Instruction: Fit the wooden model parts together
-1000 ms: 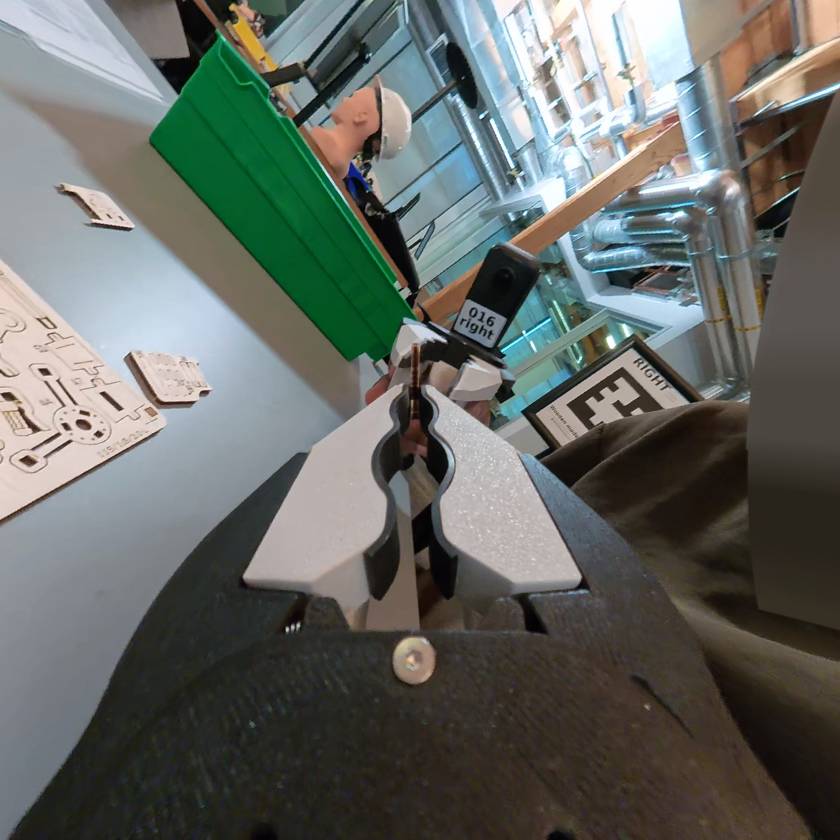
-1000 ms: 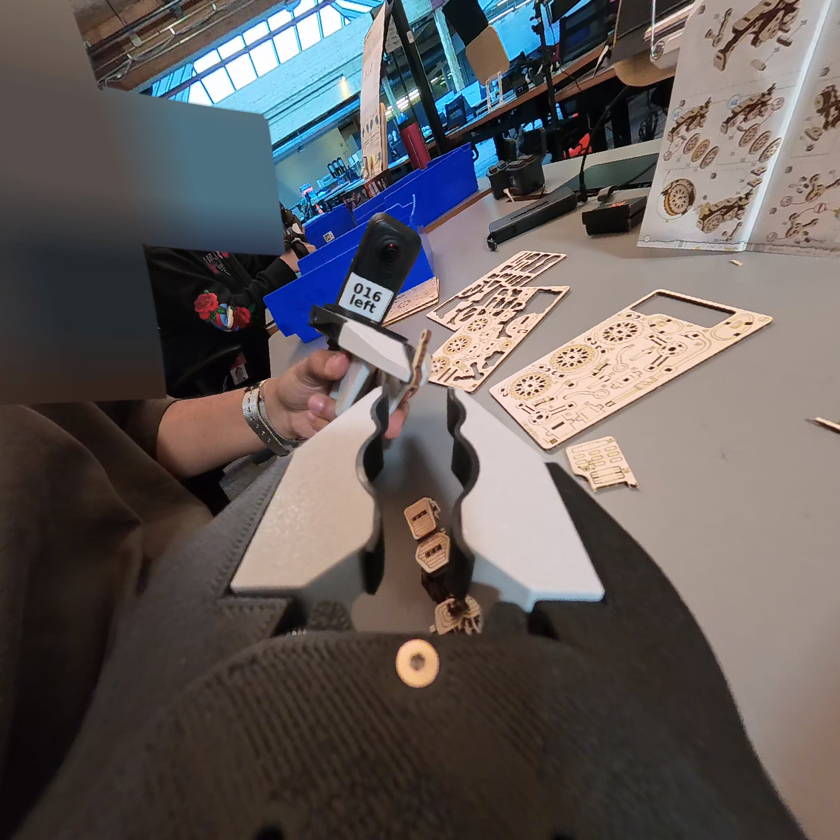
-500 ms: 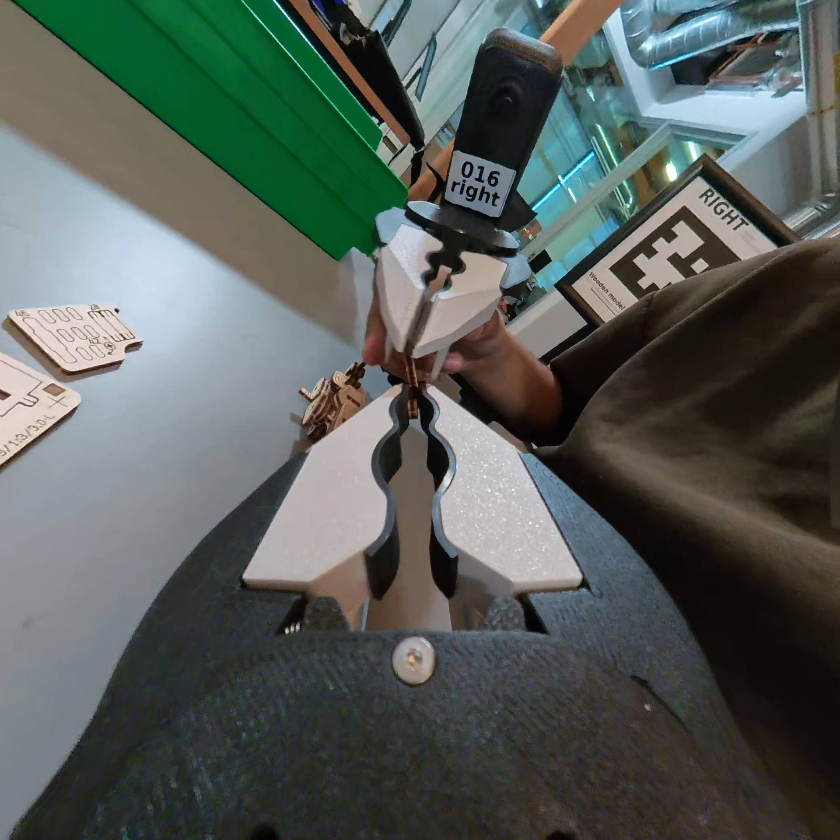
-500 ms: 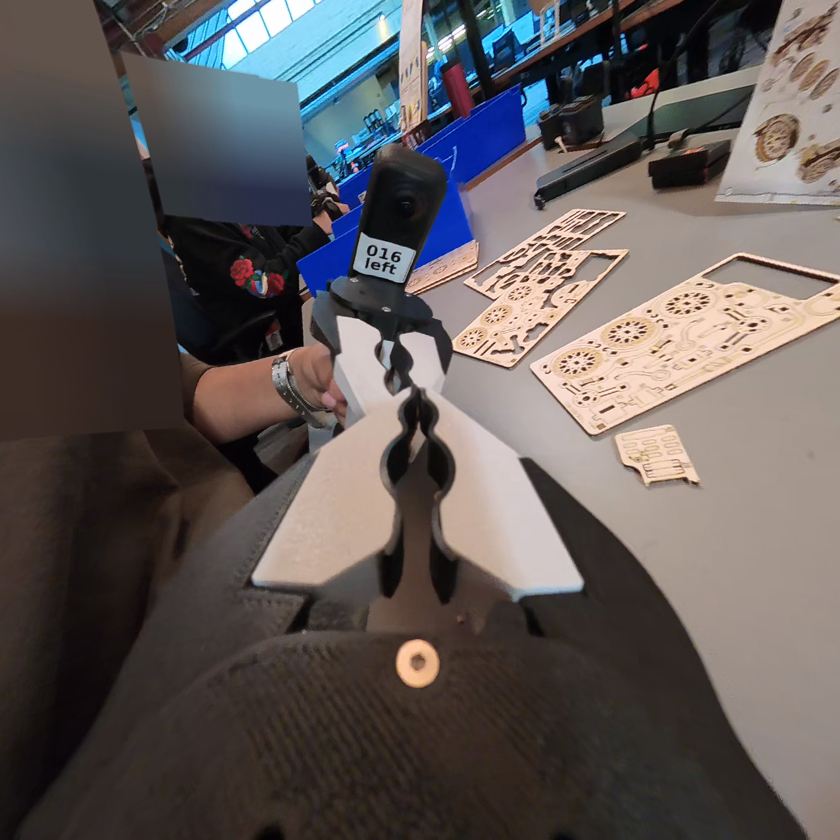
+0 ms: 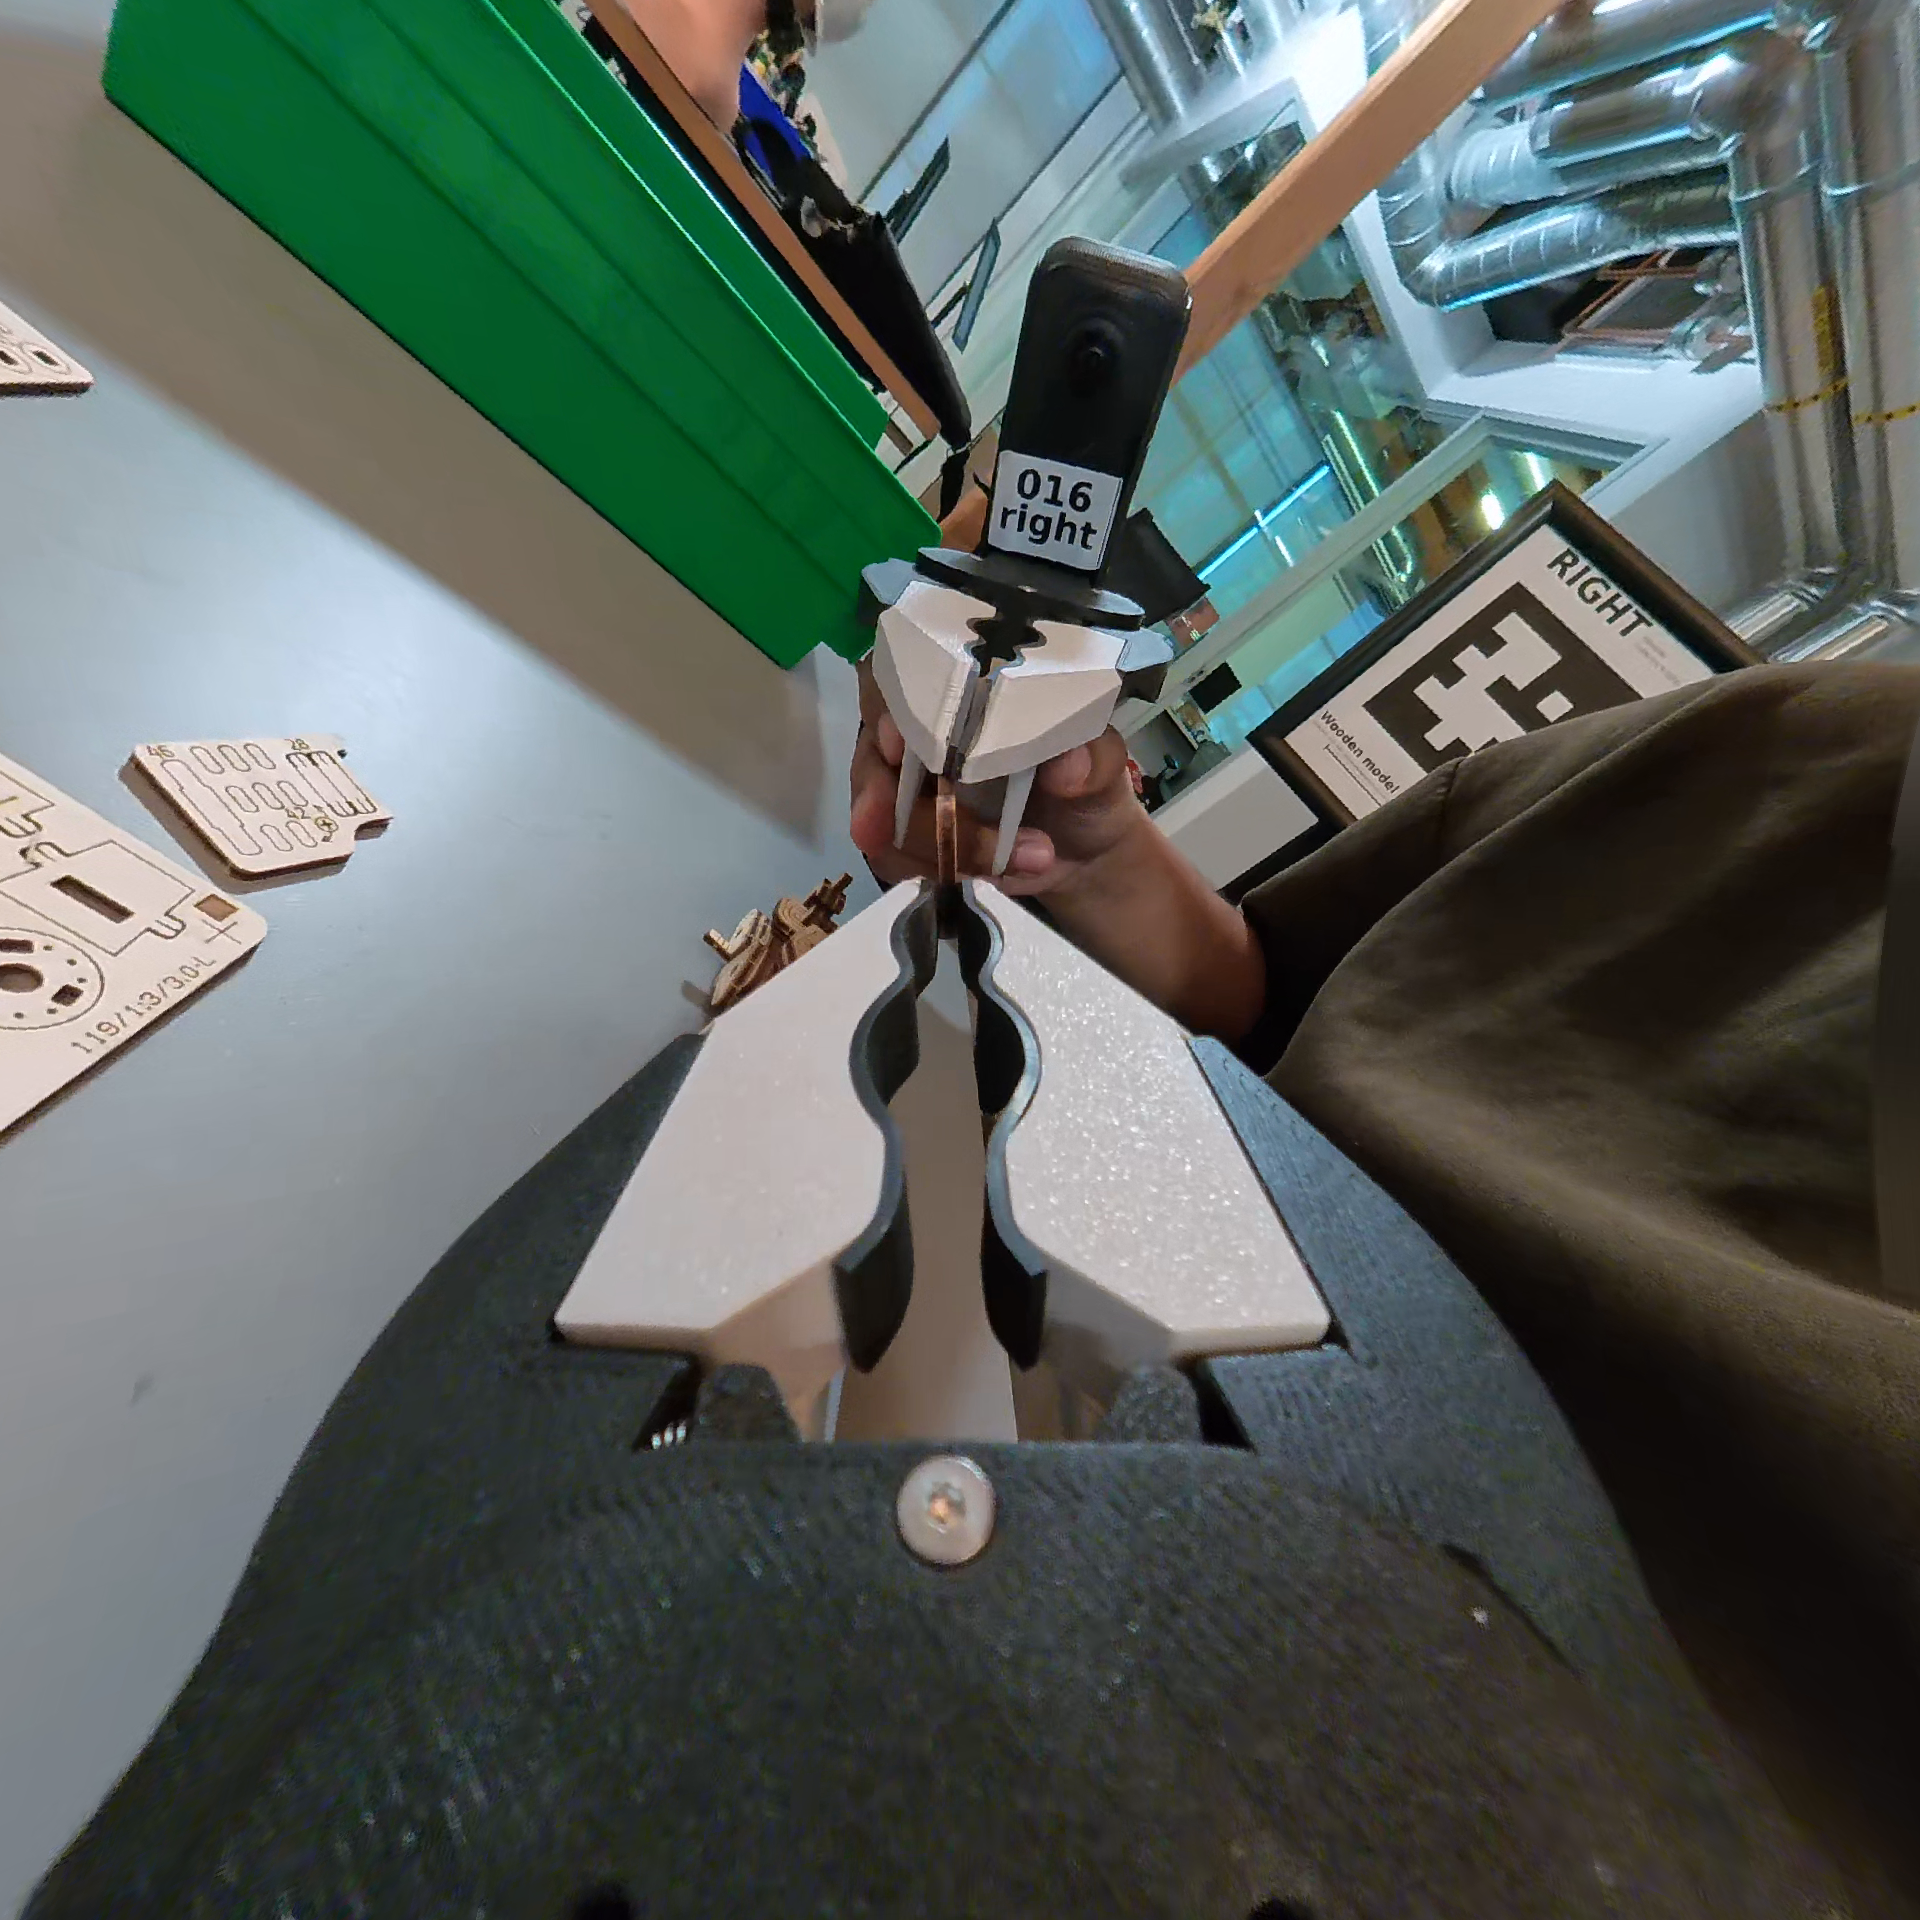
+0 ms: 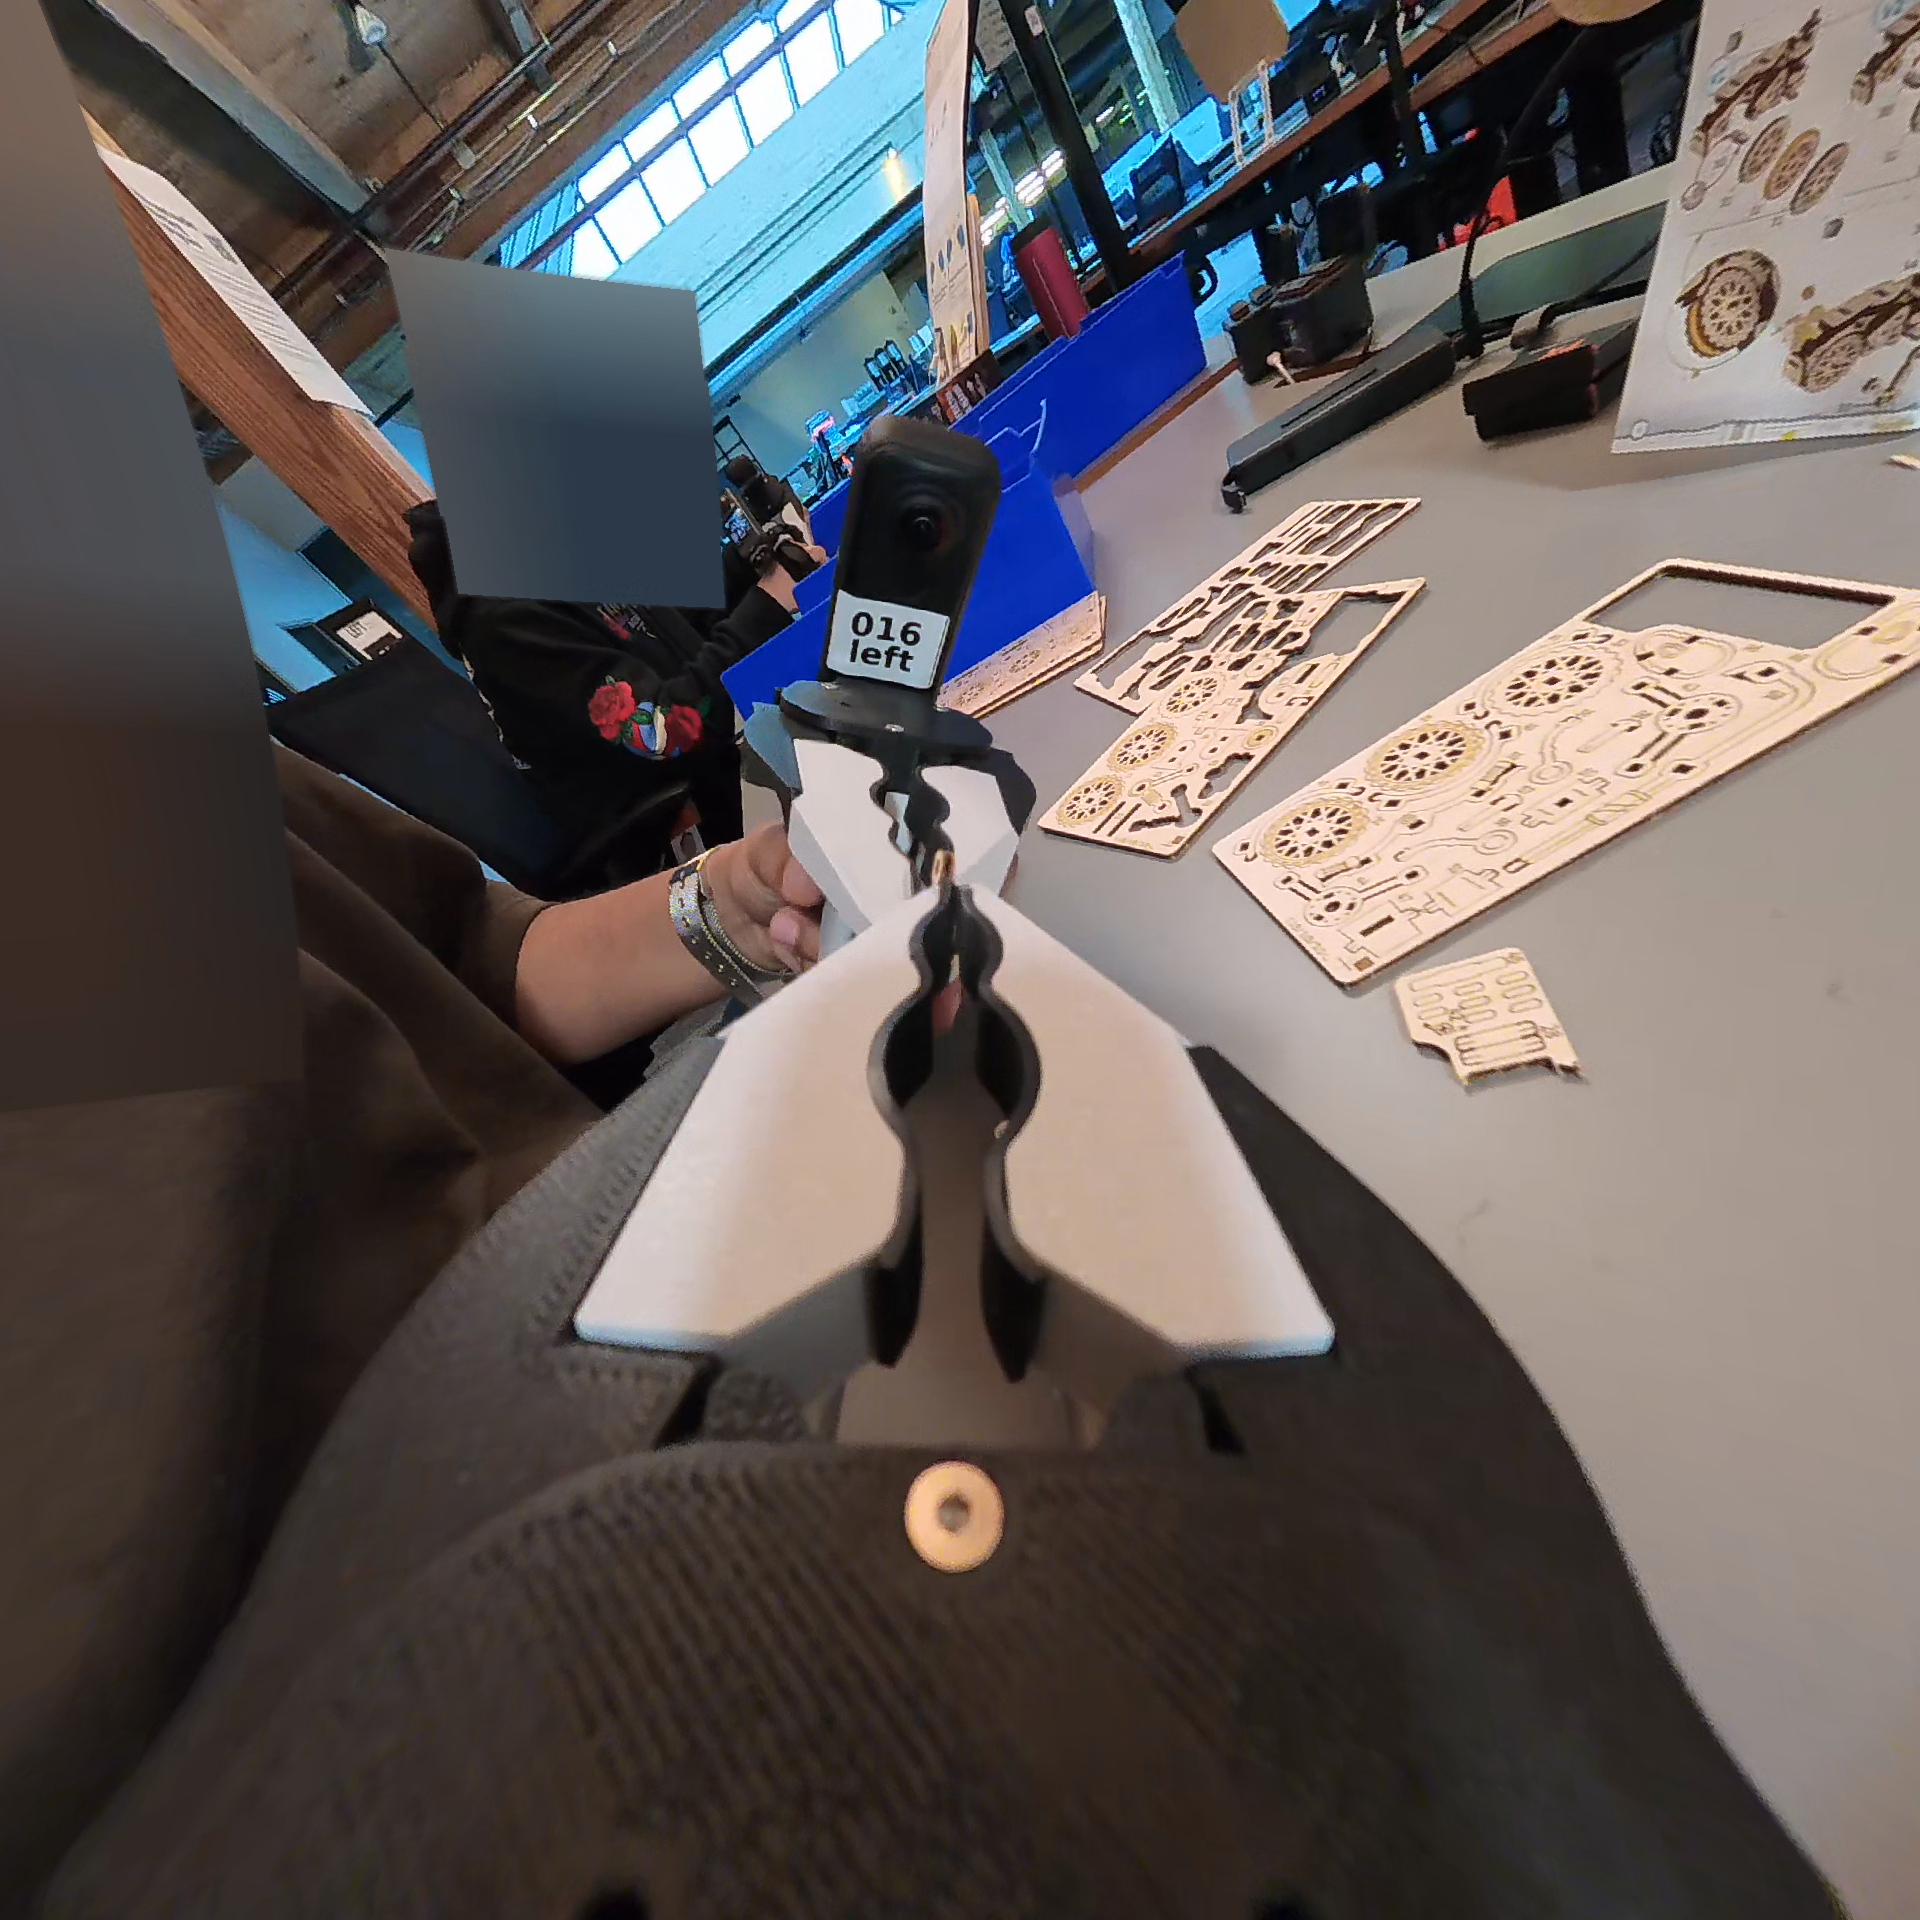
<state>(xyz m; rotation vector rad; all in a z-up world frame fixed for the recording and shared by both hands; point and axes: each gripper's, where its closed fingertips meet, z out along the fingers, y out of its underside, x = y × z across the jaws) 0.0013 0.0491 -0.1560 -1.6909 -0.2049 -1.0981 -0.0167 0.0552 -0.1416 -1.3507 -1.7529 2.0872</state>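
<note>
- Left wrist view: the left tool (image 5: 943, 914) has its fingers drawn together at the tips, clamped on the lower end of a thin wooden part (image 5: 945, 831) seen edge-on. The right tool (image 5: 961, 774) faces it head-on from straight ahead, also closed on that strip, so the part's long axis runs along the line joining the two tools. A small part-built wooden assembly (image 5: 774, 940) lies on the grey table (image 5: 436, 1039) just left of the fingertips, with cut-out sheets (image 5: 114, 945) farther left
- Right wrist view: the right tool (image 6: 948, 914) is pinched shut at its tips, and a small wooden end (image 6: 940, 864) shows just beyond them. The left tool (image 6: 920, 831) meets it tip to tip, closed too. Whether one piece or two mated pieces sits between them cannot be told. Judged from this, the coming push goes straight along the shared axis, both tools equally near; any tilt could snap the strip
</note>
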